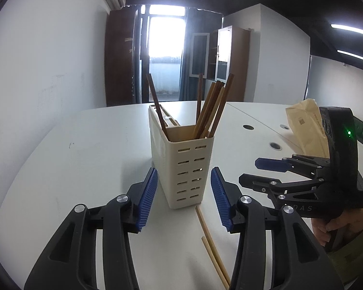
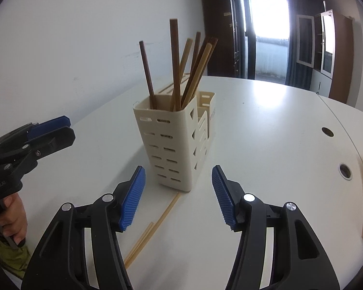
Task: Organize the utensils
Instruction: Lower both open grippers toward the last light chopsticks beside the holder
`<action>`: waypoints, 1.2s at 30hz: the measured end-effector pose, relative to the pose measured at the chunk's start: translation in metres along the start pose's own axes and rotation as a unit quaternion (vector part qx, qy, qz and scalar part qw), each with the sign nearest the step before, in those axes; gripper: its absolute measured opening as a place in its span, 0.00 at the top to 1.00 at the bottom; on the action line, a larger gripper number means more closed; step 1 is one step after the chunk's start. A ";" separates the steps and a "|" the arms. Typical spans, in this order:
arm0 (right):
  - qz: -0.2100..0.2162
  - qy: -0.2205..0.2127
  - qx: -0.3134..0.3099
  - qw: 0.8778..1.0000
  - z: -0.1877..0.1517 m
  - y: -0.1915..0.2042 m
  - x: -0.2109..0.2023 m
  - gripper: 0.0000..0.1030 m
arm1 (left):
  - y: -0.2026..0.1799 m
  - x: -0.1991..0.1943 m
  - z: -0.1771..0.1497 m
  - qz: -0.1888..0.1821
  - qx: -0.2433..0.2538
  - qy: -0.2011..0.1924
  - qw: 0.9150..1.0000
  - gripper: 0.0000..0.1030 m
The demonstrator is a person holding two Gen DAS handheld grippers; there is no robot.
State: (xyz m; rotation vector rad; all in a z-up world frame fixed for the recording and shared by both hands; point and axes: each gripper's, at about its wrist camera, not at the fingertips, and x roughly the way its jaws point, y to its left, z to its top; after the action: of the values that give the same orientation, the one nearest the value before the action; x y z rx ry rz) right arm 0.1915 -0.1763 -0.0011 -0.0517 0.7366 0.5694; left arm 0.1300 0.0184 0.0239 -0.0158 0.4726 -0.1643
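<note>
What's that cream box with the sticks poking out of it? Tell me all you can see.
The cream plastic utensil holder stands upright on the white table. Its walls are pierced with rows of slots, and it has several compartments. Dark and light wooden chopsticks lean in its near compartment. Two pale chopsticks on the table lie by its base; neither claw touches it.

white table (image 1: 84,149), brown paper bag (image 1: 307,125), wooden cabinet (image 1: 232,53)

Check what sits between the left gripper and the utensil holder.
Nothing: in the left wrist view the open left gripper flanks the holder, bare table between. Two loose chopsticks lie just right of that gap.
</note>
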 end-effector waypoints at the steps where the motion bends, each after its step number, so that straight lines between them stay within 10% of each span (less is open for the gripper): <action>1: 0.000 0.006 -0.001 1.000 -0.002 0.000 0.004 0.45 | 0.001 0.001 -0.003 0.000 -0.001 0.003 1.000 0.55; 27: -0.017 0.136 0.016 0.990 -0.032 -0.001 0.105 0.48 | 0.018 0.025 -0.047 -0.006 -0.026 0.057 0.998 0.55; 36: -0.018 0.157 0.017 0.987 -0.034 -0.008 0.123 0.66 | 0.019 0.032 -0.052 -0.011 -0.029 0.072 0.997 0.55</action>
State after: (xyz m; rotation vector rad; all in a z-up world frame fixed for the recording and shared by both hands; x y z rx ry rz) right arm 0.2484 -0.1329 -0.1074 -0.1254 1.0503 0.5191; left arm 0.1378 0.0334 -0.0381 -0.0666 0.6205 -0.1738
